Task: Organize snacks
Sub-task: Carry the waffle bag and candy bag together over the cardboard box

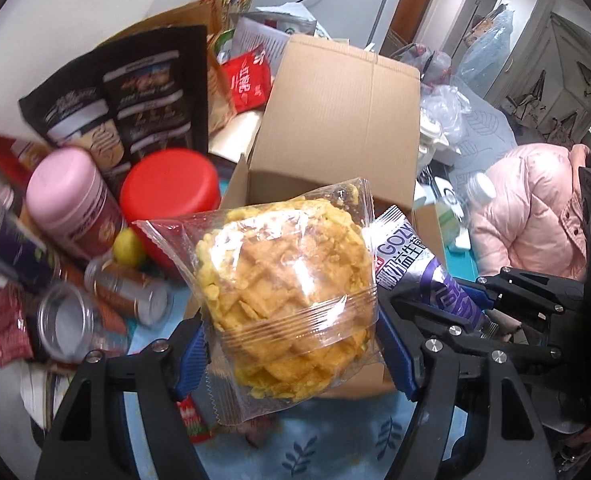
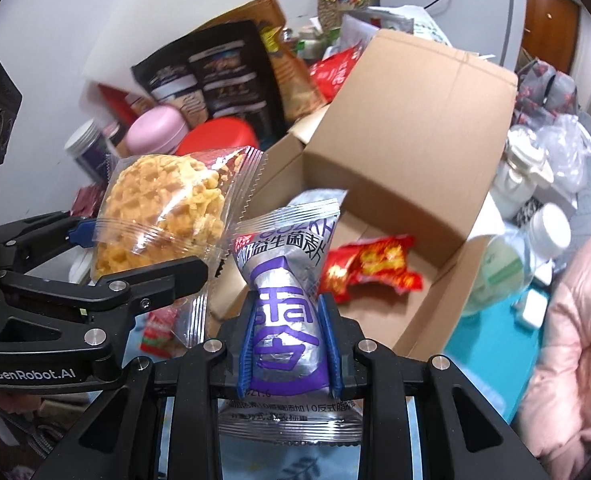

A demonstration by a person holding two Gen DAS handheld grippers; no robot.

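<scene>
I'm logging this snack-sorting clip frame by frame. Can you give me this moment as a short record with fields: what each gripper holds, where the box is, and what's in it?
left gripper: jaws shut on a clear plastic packet of yellow crispy snack
right gripper: jaws shut on a silver and purple foil snack packet
container: open brown cardboard box, ahead of both grippers
box contents: one red and yellow crinkled snack bag; rest of the floor hidden
both packets: held in the air, not yet in the box
left of box: red round lid, pink-capped canister, black pouch

Left tool (image 1: 291, 344) clamped on a packet, right tool (image 2: 289, 344) pinching another, side by side
</scene>
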